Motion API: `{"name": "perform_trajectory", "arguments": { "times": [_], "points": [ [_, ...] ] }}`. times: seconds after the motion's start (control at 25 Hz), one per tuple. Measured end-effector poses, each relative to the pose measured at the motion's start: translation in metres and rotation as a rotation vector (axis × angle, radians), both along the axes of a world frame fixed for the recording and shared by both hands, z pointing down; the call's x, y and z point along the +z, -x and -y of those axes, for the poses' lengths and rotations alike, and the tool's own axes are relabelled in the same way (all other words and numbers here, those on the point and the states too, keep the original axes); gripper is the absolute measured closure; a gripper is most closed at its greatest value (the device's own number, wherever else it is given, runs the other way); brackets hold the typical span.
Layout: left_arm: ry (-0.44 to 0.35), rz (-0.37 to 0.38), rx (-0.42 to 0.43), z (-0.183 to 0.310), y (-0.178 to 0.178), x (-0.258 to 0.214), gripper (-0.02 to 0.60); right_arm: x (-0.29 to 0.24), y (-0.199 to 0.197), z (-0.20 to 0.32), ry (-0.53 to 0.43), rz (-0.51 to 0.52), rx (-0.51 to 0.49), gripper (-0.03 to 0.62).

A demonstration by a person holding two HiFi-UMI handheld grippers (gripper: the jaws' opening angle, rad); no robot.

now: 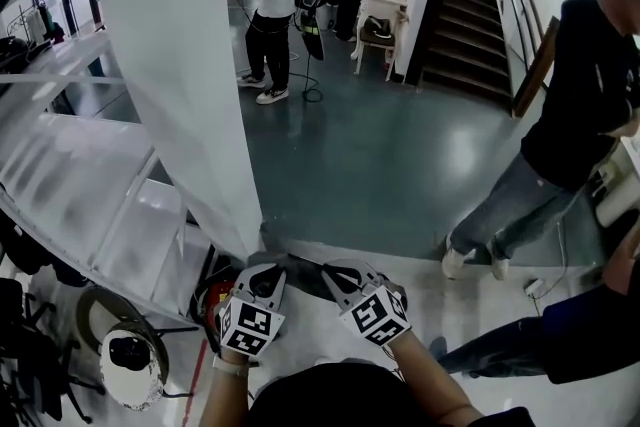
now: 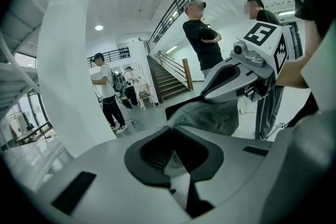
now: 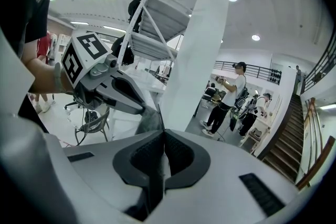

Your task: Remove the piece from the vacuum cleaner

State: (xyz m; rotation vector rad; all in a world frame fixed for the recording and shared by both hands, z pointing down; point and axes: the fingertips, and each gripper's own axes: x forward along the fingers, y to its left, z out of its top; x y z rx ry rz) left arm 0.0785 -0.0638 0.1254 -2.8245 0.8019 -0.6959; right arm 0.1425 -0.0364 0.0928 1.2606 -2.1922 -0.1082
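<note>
In the head view, our left gripper (image 1: 268, 271) and right gripper (image 1: 338, 273) hold the thin grey piece (image 1: 302, 277) between them, low beside the foot of the white pillar (image 1: 180, 65). In the left gripper view the jaws sit nearly closed, apparently pinching the piece's near corner. Pulling against the other tool could tear it or slip it free. In the right gripper view the jaws clamp its edge. The pillar stands close ahead, and open floor (image 3: 231, 139) lies to its right.
</note>
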Motion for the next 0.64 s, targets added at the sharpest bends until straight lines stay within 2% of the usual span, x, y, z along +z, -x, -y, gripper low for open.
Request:
{"name": "perform_trajectory", "arguments": {
  "times": [0.64],
  "points": [
    [0.008, 0.026, 0.0, -0.013, 0.011, 0.005, 0.543, 0.007, 0.01, -0.013, -0.005, 0.025, 0.007, 0.562]
  ]
}}
